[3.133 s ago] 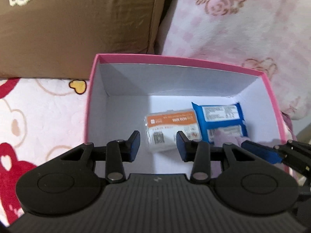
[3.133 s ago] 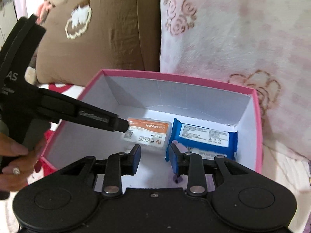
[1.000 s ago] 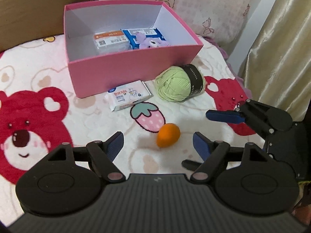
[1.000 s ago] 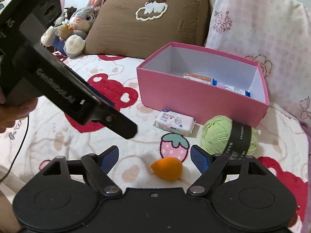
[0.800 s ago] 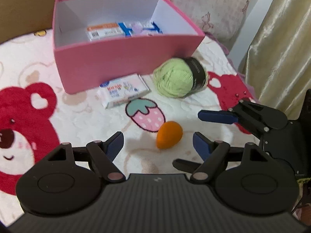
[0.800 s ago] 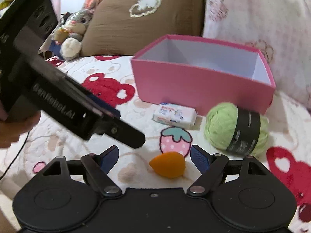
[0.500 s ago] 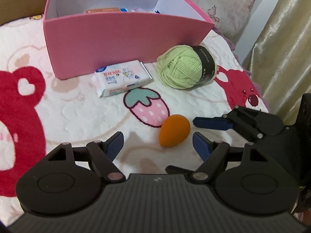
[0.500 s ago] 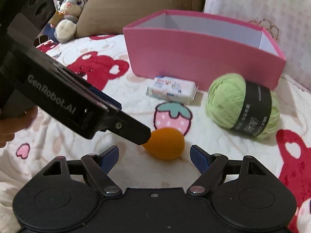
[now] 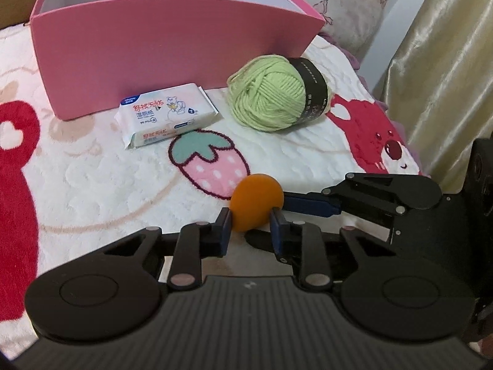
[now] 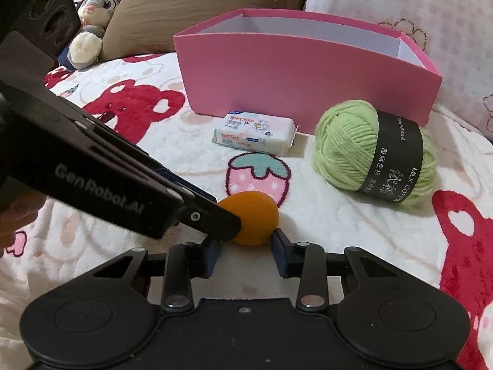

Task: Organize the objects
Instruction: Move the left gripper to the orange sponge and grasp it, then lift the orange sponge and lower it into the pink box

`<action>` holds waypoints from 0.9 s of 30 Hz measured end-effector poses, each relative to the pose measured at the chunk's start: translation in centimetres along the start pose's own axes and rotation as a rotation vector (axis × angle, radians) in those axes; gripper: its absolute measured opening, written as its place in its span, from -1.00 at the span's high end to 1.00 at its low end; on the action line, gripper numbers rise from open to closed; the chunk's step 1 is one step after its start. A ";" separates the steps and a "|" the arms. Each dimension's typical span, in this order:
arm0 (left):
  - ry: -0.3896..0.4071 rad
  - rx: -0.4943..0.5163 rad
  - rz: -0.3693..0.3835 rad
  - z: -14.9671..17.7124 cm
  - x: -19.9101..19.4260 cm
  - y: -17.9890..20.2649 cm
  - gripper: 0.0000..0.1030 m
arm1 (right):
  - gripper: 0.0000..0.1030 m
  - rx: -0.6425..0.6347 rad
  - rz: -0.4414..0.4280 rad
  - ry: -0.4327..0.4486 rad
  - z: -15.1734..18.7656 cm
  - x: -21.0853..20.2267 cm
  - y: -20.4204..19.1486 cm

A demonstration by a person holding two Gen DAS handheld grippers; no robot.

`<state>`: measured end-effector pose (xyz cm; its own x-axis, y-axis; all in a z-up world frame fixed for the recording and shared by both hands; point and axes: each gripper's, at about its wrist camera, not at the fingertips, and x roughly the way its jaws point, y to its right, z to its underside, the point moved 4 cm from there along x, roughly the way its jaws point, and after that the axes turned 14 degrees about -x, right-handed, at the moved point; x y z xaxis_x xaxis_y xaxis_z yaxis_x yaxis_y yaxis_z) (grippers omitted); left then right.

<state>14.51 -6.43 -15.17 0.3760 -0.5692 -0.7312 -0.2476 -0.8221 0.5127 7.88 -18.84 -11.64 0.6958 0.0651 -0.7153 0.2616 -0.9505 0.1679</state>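
An orange egg-shaped sponge [image 9: 256,201] lies on the bear-print blanket, also in the right wrist view [image 10: 253,215]. My left gripper [image 9: 250,225] is shut on the sponge, its pads pressing both sides. My right gripper [image 10: 245,251] has narrowed around the same sponge from the other side; whether its pads touch it is unclear. A green yarn ball [image 9: 277,92] with a black band and a white wet-wipes pack [image 9: 165,118] lie in front of the pink box [image 9: 172,43].
The blanket [image 9: 92,185] is soft and uneven. A gold curtain [image 9: 446,61] hangs at the right. Brown and pink pillows [image 10: 185,6] stand behind the box, and a plush rabbit [image 10: 92,27] sits at the far left.
Both grippers left the box, dropped low to the blanket and closed in on the orange sponge. The left jaws went from wide open to shut on it; the right jaws narrowed.
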 end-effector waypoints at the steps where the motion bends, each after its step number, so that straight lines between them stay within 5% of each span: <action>1: -0.004 -0.002 -0.002 0.0 0.1 0.0 0.51 | 0.17 -0.003 -0.006 0.001 0.0 0.0 0.0; 11: -0.028 -0.008 0.029 -0.2 -0.1 -0.2 0.51 | 0.15 0.031 -0.014 0.026 0.2 0.3 0.1; 27: 0.033 0.070 0.043 -2.4 -8.6 4.8 0.51 | 0.14 -0.068 0.067 0.081 -4.8 -7.3 -0.7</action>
<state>12.20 -5.51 -5.37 0.3923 -0.6042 -0.6936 -0.3257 -0.7964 0.5096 5.81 -17.16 -3.24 0.7641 0.0288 -0.6444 0.2556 -0.9308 0.2614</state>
